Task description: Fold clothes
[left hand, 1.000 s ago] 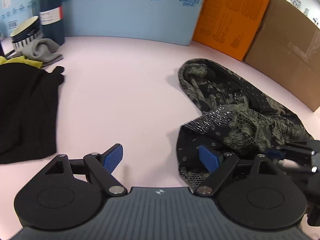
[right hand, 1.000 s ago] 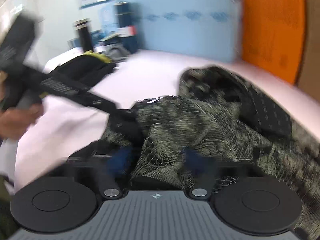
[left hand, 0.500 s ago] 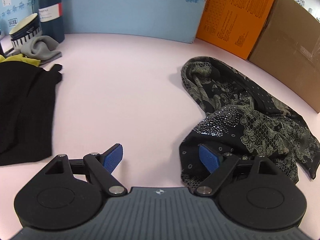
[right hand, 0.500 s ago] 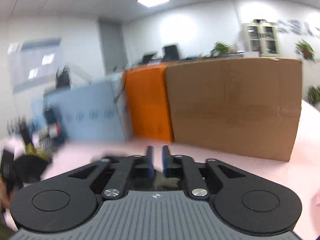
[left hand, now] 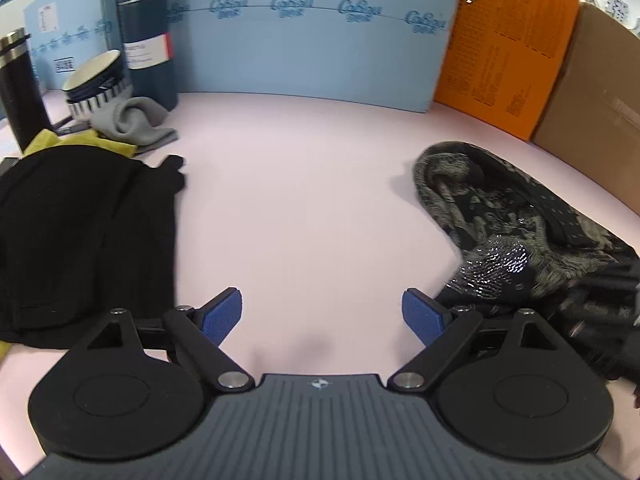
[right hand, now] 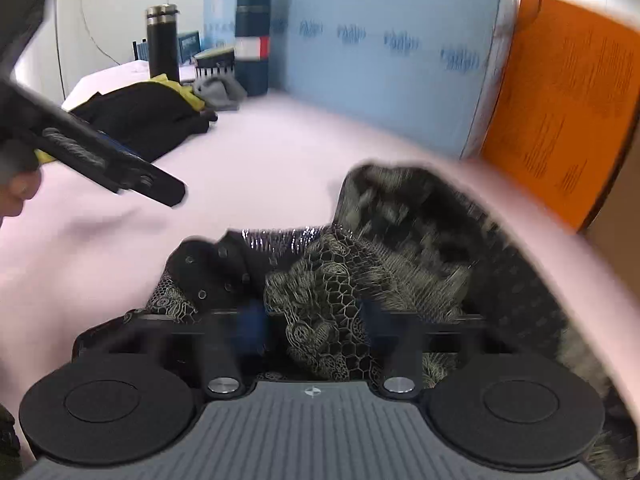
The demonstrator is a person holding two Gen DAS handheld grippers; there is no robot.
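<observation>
A crumpled black garment with a pale lace pattern (left hand: 500, 220) lies on the pink table at the right. My left gripper (left hand: 322, 314) is open and empty, low over bare table just left of the garment. My right gripper (right hand: 314, 326) is open with a fold of the patterned garment (right hand: 320, 300) bunched between its blurred blue pads. It shows as a dark blur at the right edge of the left wrist view (left hand: 612, 300). The left gripper shows at the left of the right wrist view (right hand: 100, 160).
A black garment (left hand: 80, 232) lies at the left over a yellow cloth (left hand: 68, 140). Behind it are a grey cloth (left hand: 136, 124), a striped bowl (left hand: 96, 84) and two dark flasks (left hand: 148, 36). Blue (left hand: 312, 36), orange (left hand: 504, 40) and brown cardboard (left hand: 592, 92) panels wall the table.
My right gripper swung up away from the table half a second ago, shut, and is now back down, open around the patterned garment. My left gripper has drawn slightly left, off the garment's edge.
</observation>
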